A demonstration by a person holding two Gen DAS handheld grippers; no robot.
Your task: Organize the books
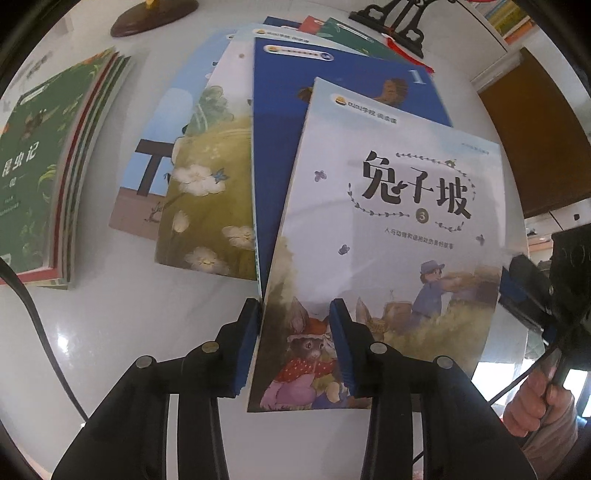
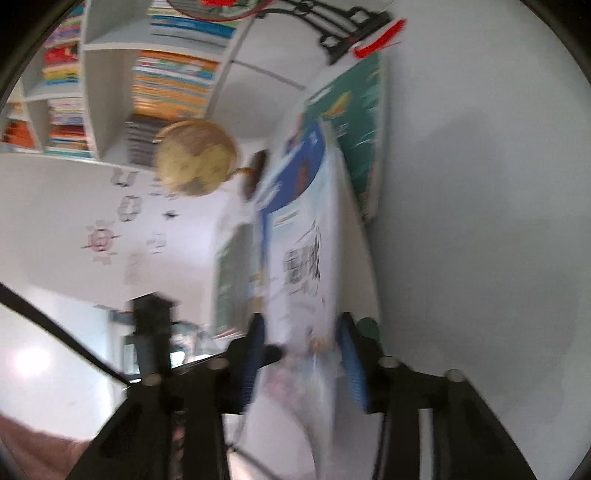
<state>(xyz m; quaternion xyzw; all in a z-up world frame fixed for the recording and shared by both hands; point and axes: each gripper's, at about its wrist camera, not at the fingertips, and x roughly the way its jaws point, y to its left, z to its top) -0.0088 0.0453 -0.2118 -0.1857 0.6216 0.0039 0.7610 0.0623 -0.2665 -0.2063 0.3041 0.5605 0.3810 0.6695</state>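
Note:
A white picture book with a rabbit cover is tilted up off the white table. My left gripper is shut on its lower left corner, with one blue pad behind the spine edge and the other on the cover. My right gripper holds the same book's right edge. The right wrist view is blurred, with the book filling the gap in the right gripper. Under it lie a blue book, a flower-cover book and a pale blue one, fanned out.
A stack of green books lies at the left. At the back are a black ornate stand and a globe's wooden base. A person's hand grips the right tool. A globe and full bookshelves stand behind.

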